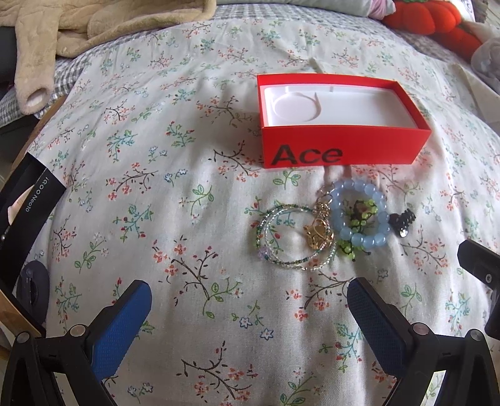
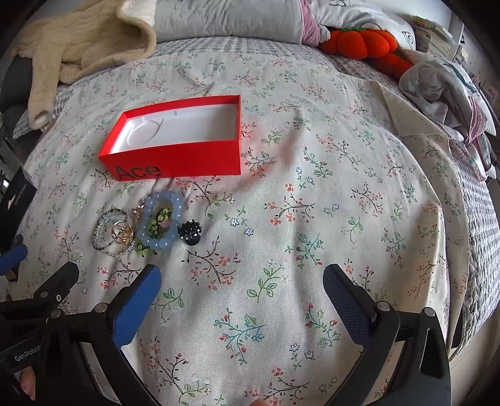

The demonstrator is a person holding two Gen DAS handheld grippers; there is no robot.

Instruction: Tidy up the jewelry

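Observation:
An open red box (image 1: 343,150) marked "Ace", with a white insert, sits on the floral bedspread; it also shows in the right wrist view (image 2: 187,159). In front of it lies a jewelry pile: a blue bead bracelet (image 1: 343,232) (image 2: 147,237), a thin green-clear bead bracelet (image 1: 265,225) (image 2: 100,231), a gold charm (image 1: 318,234) (image 2: 123,232), a green beaded piece (image 1: 348,248) and a small black hair clip (image 1: 403,221) (image 2: 190,234). My left gripper (image 1: 248,307) is open and empty, just short of the pile. My right gripper (image 2: 242,292) is open and empty, right of the pile.
A beige plush garment (image 1: 93,25) (image 2: 78,47) lies at the back left. An orange plush pumpkin (image 1: 434,18) (image 2: 362,42) and crumpled cloth (image 2: 443,87) lie at the back right. A black phone box (image 1: 28,200) stands at the left bed edge.

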